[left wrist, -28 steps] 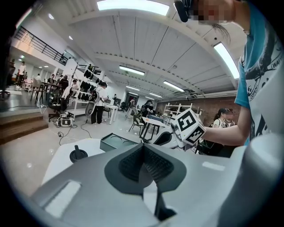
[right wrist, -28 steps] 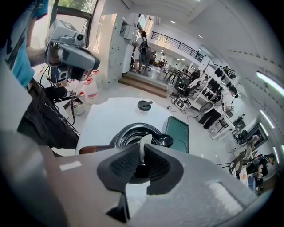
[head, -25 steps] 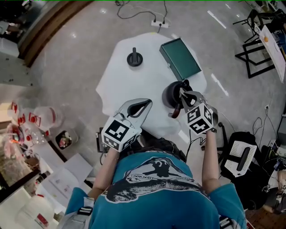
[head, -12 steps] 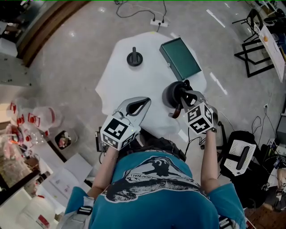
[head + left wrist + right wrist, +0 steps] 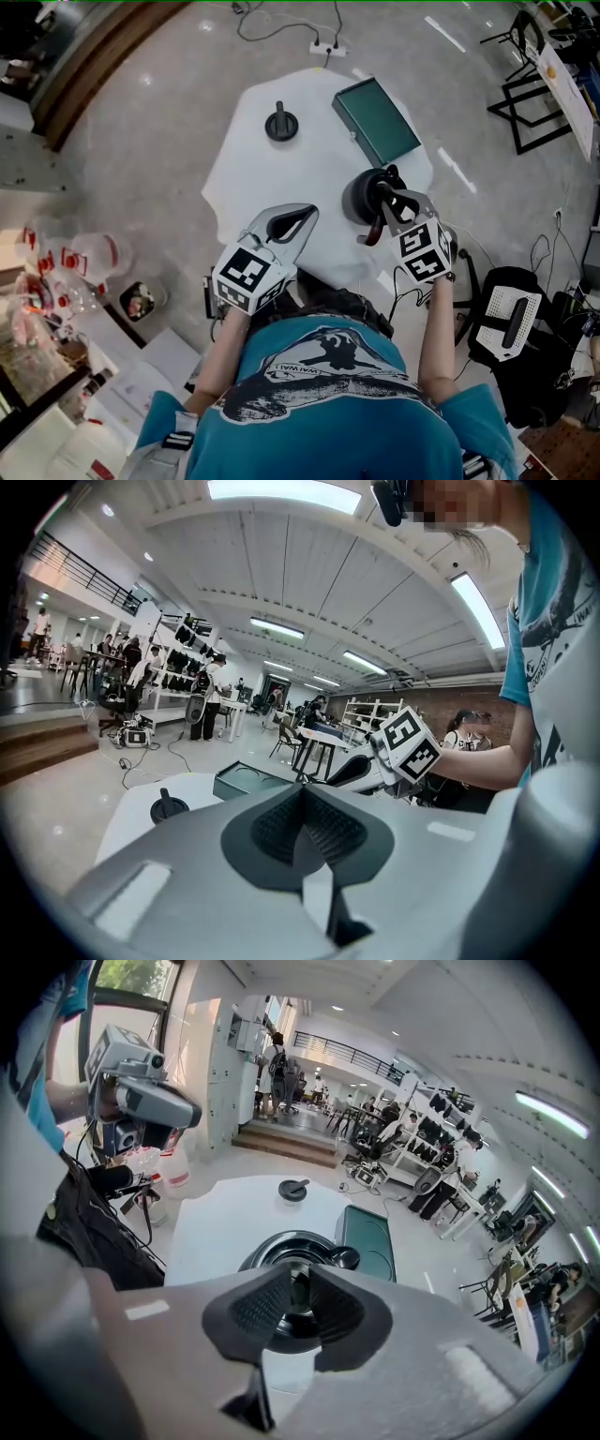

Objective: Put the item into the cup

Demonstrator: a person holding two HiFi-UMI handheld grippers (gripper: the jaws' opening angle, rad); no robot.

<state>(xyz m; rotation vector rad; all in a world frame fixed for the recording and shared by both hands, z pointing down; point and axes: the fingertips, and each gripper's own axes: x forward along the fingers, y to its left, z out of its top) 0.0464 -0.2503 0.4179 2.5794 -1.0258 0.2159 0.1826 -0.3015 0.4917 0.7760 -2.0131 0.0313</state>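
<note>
A black cup with a small spout stands near the right edge of the white round table. A black disc-shaped item with an upright knob sits at the table's far side, apart from both grippers. My right gripper hovers just over the cup, its jaws a narrow gap apart with nothing between them. My left gripper hangs over the table's near edge, shut and empty. The knobbed item also shows in the gripper views.
A dark green tray lies on the table's far right, just beyond the cup. Cables and a power strip lie on the floor behind. Bottles and clutter stand to the left, bags and a chair to the right.
</note>
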